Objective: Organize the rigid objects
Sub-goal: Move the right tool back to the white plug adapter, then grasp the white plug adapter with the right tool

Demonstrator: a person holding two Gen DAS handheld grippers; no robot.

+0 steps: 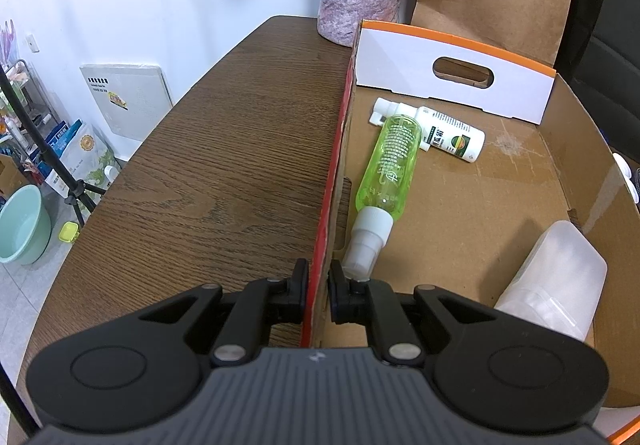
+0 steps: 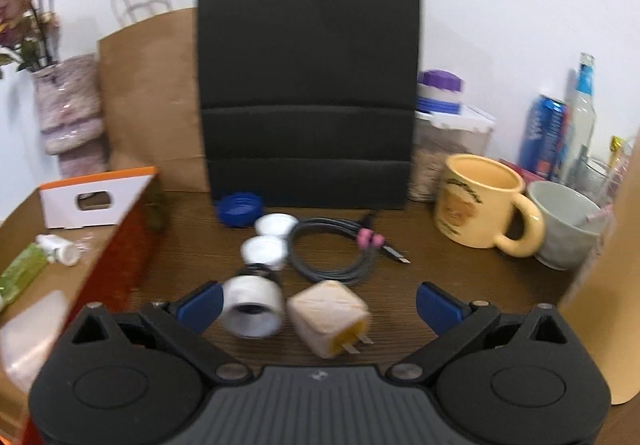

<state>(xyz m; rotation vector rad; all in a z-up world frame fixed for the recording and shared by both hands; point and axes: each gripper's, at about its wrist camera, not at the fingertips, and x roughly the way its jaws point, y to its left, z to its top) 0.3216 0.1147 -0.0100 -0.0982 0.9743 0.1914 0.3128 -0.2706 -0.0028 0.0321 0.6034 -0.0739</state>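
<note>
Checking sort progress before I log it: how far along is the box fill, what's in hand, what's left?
Done: green bottle, white bottle and frosted container lie in the cardboard box.
In hand: left gripper is shut on the box's wall; right gripper is open and empty above the table.
Left: white cylinder, plug adapter, two white caps, blue cap, cable.

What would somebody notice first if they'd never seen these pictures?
Probably the bright green bottle, lying on its side in the cardboard box against a white bottle. Then the yellow mug standing on the wooden table, right of the coiled grey cable.
</note>
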